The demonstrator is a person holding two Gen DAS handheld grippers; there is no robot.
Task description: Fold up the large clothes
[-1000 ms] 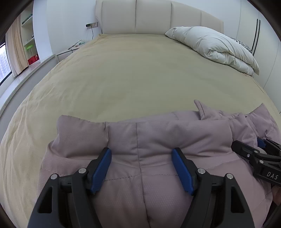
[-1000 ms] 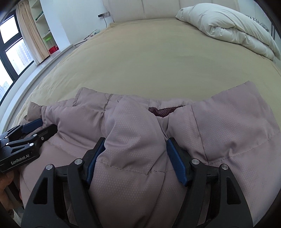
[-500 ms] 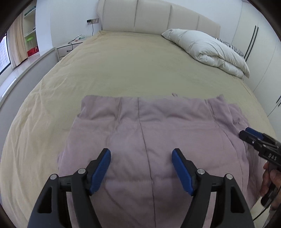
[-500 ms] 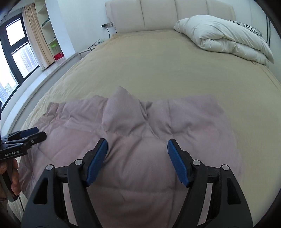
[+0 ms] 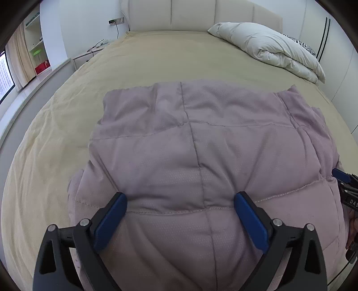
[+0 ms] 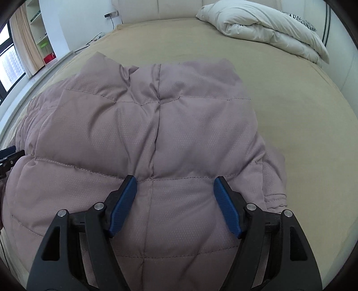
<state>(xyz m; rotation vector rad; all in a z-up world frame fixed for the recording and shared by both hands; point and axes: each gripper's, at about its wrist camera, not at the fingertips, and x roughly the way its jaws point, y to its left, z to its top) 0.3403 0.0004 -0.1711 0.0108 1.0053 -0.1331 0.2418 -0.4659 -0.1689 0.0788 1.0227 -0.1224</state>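
A mauve quilted puffer jacket (image 5: 201,143) lies folded into a thick rectangle on the beige bed; it also fills the right wrist view (image 6: 147,125). My left gripper (image 5: 180,215) is open, its blue pads spread just above the jacket's near part, holding nothing. My right gripper (image 6: 174,199) is open over the jacket's near right part, empty too. The right gripper's tip (image 5: 342,179) shows at the right edge of the left wrist view. The left gripper's tip (image 6: 9,154) shows at the left edge of the right wrist view.
The beige bedspread (image 5: 156,60) stretches beyond the jacket to a cream headboard (image 5: 190,15). A folded white duvet (image 5: 268,49) lies at the far right. A nightstand (image 5: 89,56) and a window with shelves (image 6: 26,44) stand at the left.
The jacket's far half has been laid over into a flat folded rectangle. Both grippers pulled back and up, then came down close over the jacket's near part again. Both stayed open.
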